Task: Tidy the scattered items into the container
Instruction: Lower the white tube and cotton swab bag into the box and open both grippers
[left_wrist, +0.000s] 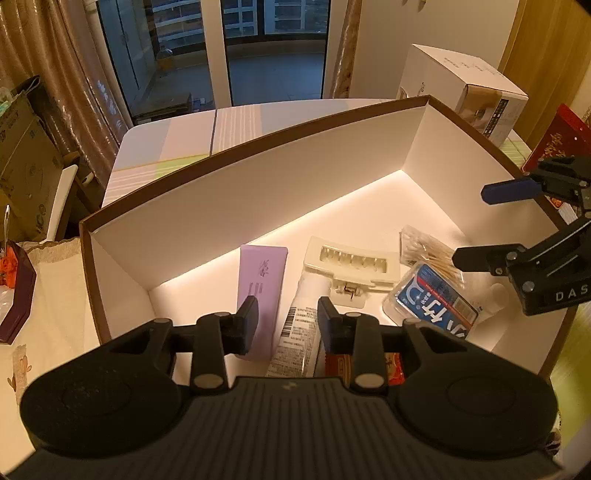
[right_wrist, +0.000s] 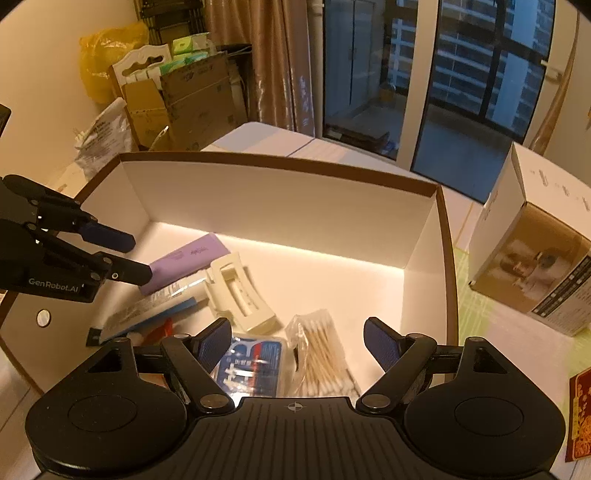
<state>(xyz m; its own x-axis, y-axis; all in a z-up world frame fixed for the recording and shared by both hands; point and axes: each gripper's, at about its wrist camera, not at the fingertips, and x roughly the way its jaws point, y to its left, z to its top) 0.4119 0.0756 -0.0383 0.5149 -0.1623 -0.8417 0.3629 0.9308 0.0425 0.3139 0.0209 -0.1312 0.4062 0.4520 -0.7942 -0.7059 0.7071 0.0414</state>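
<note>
A white box with a brown rim (left_wrist: 258, 177) (right_wrist: 280, 199) stands on the table. Inside lie a purple carton (left_wrist: 262, 280) (right_wrist: 188, 258), a cream hair claw (left_wrist: 351, 269) (right_wrist: 236, 291), a white tube (left_wrist: 299, 325), a bag of cotton swabs (left_wrist: 428, 251) (right_wrist: 321, 350), a blue floss pack (left_wrist: 432, 306) (right_wrist: 251, 365) and a red packet (left_wrist: 391, 369). My left gripper (left_wrist: 288, 306) (right_wrist: 138, 256) hovers over the tube and purple carton, jaws a little apart and holding nothing. My right gripper (right_wrist: 297, 325) (left_wrist: 472, 226) stands wide open above the floss pack and swabs, also holding nothing.
A white and gold product carton (left_wrist: 476, 92) (right_wrist: 528, 251) stands right of the box. A red card (left_wrist: 557, 140) (right_wrist: 580, 413) lies nearby. A dark red case (left_wrist: 14, 291) sits left of the box. Cardboard boxes (right_wrist: 192, 96) and curtains are behind.
</note>
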